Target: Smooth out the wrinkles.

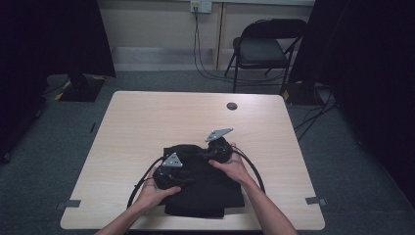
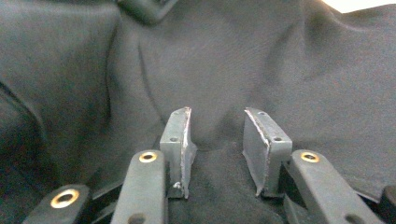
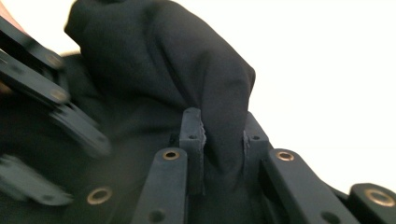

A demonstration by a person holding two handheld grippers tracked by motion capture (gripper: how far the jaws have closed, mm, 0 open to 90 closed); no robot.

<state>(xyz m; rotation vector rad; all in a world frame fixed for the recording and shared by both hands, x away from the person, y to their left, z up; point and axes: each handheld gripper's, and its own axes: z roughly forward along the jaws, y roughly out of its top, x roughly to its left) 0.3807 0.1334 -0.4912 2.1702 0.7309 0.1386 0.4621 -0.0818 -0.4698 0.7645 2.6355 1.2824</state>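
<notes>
Light wood table [image 1: 147,127] with a round dark grommet [image 1: 232,106] near its far edge, grey tape tabs [image 1: 315,200] at both near corners. Black folding chair [image 1: 262,49] behind, against the wall. Wall outlet [image 1: 201,6] with cables [image 1: 203,63] trailing onto the grey carpet (black drapes either side).

Colour-wise it's pretty dark: the cloth [image 1: 205,191] is plain black with no print, sitting on a pale wood-grain table [image 1: 147,122]. Both the left gripper [image 2: 217,140] and right gripper [image 3: 223,140] have black jaws with brass-coloured rivets, and the folding chair [image 1: 262,49] behind is black too, on grey floor [image 1: 44,147].
</notes>
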